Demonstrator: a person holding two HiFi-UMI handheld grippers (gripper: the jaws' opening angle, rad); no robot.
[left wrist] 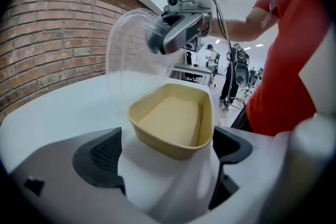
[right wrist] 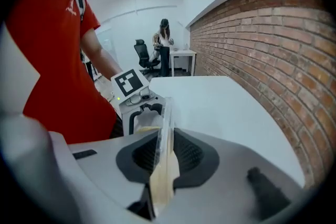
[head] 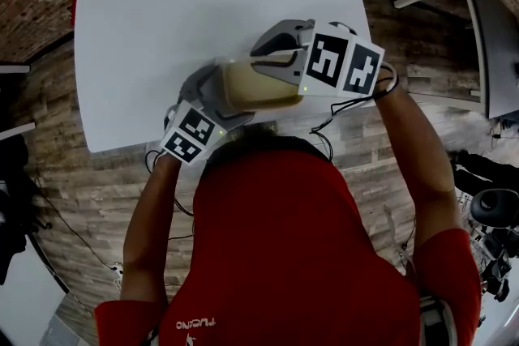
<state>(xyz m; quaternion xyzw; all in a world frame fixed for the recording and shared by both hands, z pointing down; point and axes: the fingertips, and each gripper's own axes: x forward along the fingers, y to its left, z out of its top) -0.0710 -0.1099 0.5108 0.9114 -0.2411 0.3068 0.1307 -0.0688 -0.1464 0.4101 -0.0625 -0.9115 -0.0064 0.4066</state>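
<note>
head view, container: we see a beige container [head: 259, 85] with rounded corners, held over the near edge of the white tabletop [head: 162, 20], just in front of the person's red shirt [head: 284, 239].
head view, claws: the left claw [head: 212, 96] meets the container at its left end. the right claw [head: 277, 53] sits at its far side. both are touching it.
head view, room: beyond the container we see only the tabletop's white surface. its near edge runs under the claws, with plank floor [head: 89, 198] below it.
left gripper view, container: it is shallow and open, smooth beige inside, with a thin rim. its near end looks whitish where it passes between the pads.
left gripper view, left claw: it is pinching the container's near end, one dark pad on each side.
left gripper view, lid: a clear lid [left wrist: 131, 55], domed, stands up over the container's far left side. the right claw grips its upper edge.
left gripper view, room: the tabletop spreads to the left, with a brick wall [left wrist: 47, 34] behind it. the red shirt is close on the right.
right gripper view, right claw: it is pressed together on the thin clear lid, which we see edge-on with a beige strip along it.
right gripper view, beyond: the left claw and its marker cube [right wrist: 129, 82] face us just past the lid.
right gripper view, room: the tabletop stretches ahead, and the brick wall runs along its right side.
</note>
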